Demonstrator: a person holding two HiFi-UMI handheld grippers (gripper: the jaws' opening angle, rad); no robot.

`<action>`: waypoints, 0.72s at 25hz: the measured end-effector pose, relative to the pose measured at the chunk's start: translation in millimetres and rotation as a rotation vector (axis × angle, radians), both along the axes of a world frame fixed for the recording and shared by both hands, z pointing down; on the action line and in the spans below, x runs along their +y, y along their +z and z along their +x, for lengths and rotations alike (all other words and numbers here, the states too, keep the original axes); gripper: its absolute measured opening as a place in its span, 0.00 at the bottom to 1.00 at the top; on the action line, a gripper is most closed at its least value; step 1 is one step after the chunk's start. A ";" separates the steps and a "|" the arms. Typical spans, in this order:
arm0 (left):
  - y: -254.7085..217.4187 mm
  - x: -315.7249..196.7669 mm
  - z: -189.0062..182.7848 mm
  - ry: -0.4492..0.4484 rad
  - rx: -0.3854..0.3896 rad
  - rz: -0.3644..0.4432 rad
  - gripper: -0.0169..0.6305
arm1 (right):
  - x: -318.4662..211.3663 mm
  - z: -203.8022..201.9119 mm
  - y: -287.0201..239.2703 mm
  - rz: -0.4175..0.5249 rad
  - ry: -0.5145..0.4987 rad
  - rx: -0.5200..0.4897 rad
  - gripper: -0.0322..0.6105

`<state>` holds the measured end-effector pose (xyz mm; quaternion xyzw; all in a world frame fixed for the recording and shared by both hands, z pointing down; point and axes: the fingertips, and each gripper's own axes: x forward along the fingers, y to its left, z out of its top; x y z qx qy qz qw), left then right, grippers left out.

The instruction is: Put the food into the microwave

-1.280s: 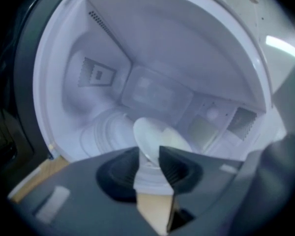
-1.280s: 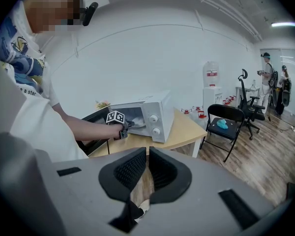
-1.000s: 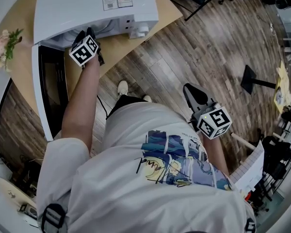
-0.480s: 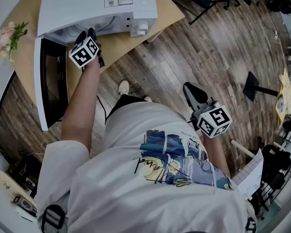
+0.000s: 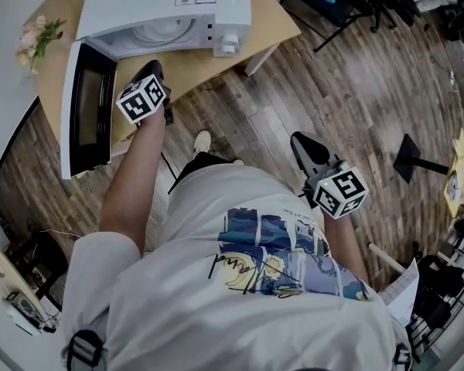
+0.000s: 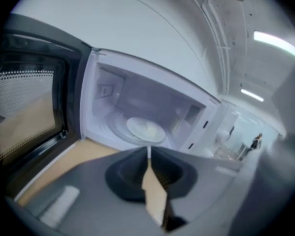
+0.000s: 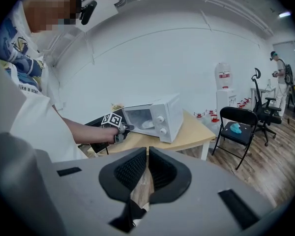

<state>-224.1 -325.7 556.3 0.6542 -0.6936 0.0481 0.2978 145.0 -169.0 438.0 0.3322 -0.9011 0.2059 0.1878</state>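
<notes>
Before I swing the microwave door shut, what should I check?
1. The door of the microwave stands wide open: ok.
2. The white plate sits inside: ok.
3. Food on that plate: cannot tell.
4. The left tongs are closing with nothing between them: ok.
5. The left tongs are out of the door's swing: not ok, they seem to hang in front of the opening.
6. The right tongs are shut, empty and far from the microwave: ok.
</notes>
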 end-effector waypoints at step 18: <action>-44.8 159.8 147.2 0.275 0.119 0.039 0.04 | 57.9 20.8 14.0 0.002 -0.151 -0.058 0.07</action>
